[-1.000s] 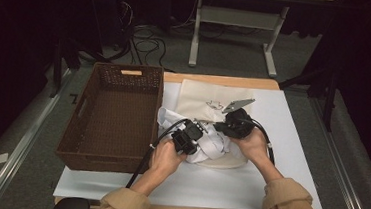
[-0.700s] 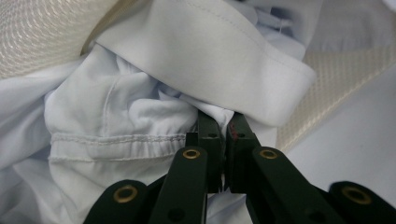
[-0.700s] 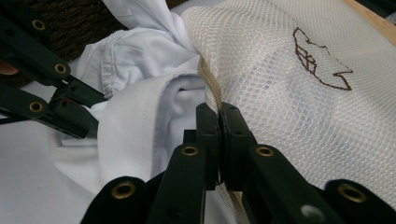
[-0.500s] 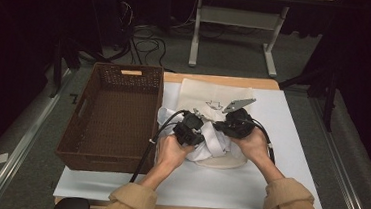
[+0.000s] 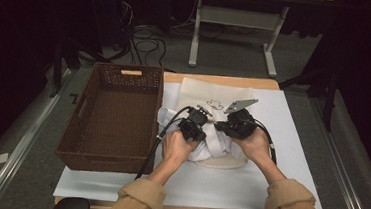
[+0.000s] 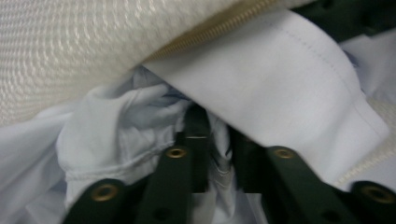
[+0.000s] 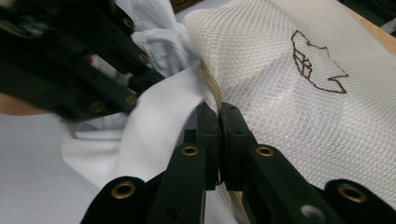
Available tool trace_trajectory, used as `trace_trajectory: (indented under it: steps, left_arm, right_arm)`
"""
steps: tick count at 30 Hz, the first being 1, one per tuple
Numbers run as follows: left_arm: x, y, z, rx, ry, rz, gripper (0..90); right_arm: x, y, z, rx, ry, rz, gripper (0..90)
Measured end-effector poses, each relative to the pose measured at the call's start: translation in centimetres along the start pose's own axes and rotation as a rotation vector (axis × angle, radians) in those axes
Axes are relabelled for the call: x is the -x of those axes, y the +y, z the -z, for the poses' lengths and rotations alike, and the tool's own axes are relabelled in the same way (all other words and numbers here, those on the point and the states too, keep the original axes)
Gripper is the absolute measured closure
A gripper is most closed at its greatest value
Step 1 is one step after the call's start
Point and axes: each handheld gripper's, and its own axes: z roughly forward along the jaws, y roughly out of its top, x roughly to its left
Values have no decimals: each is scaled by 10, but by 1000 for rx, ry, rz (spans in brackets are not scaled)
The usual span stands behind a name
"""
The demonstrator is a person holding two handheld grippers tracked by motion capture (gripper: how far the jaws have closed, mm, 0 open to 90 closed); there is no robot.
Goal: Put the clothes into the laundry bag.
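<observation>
While the high view places both tools at frame centre over a white garment (image 5: 209, 147) bunched on the tabletop (image 5: 291, 143), finer detail is given by the gripper views. The left tool (image 6: 214, 140) is seen pinching a fold of that garment beneath the zipped edge of a cream mesh bag (image 6: 65, 51). The right tool (image 7: 219, 116) is clenched on the bag's zipper edge, and a brown embroidered emblem (image 7: 317, 60) is seen at upper right. A brown wicker basket (image 5: 112, 114) stands at left of centre, beside the garment.
</observation>
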Motion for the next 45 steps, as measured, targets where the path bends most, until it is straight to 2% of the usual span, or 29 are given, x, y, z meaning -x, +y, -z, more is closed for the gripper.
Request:
trace_trajectory:
  steps: [2, 4, 9, 12, 15, 19, 22, 24, 27, 29, 32, 35, 38, 42, 45]
  left_arm:
    - [3, -3, 4, -10, 13, -10, 673]
    - [4, -6, 10, -14, 8, -16, 612]
    - [4, -11, 31, -6, 2, -24, 527]
    - [7, -13, 42, 5, -35, -34, 470]
    - [11, -13, 44, 9, -53, -47, 431]
    - [16, -8, 33, 3, -47, -68, 406]
    - [20, -3, 19, -1, -41, -79, 434]
    - [20, 0, 9, -21, -29, -98, 549]
    - [12, 2, -2, -26, -61, -51, 773]
    - [8, 3, -3, -11, -75, -24, 838]
    - [9, 5, -2, 4, -55, -31, 855]
    - [6, 9, -3, -4, -60, -3, 858]
    - [3, 13, -5, 14, -34, 22, 858]
    - [-4, 14, -11, 37, -4, 40, 851]
    - [-4, 13, -13, 27, 20, 16, 766]
  right_arm:
    - [0, 0, 0, 5, 2, -16, 886]
    - [0, 0, -1, 5, -4, -3, 886]
    - [1, -1, -1, 2, -5, -5, 885]
    - [0, 0, -3, 1, -6, -4, 885]
    - [0, 0, -4, -3, -6, 2, 885]
    - [-1, 1, -5, -4, -5, -11, 885]
    - [-1, 1, -4, -5, -3, -7, 885]
    - [0, 0, -4, -7, -1, -8, 885]
    - [1, -1, -2, -1, -1, -12, 885]
    - [0, -2, 0, 2, -2, -12, 885]
    - [0, -3, 3, 15, -3, 2, 886]
    - [-1, -3, 5, 12, 16, 3, 886]
    - [-7, -1, 5, 11, 12, 38, 885]
    - [-10, -1, 0, -13, 17, 38, 886]
    - [-8, -2, -5, -25, 17, 31, 885]
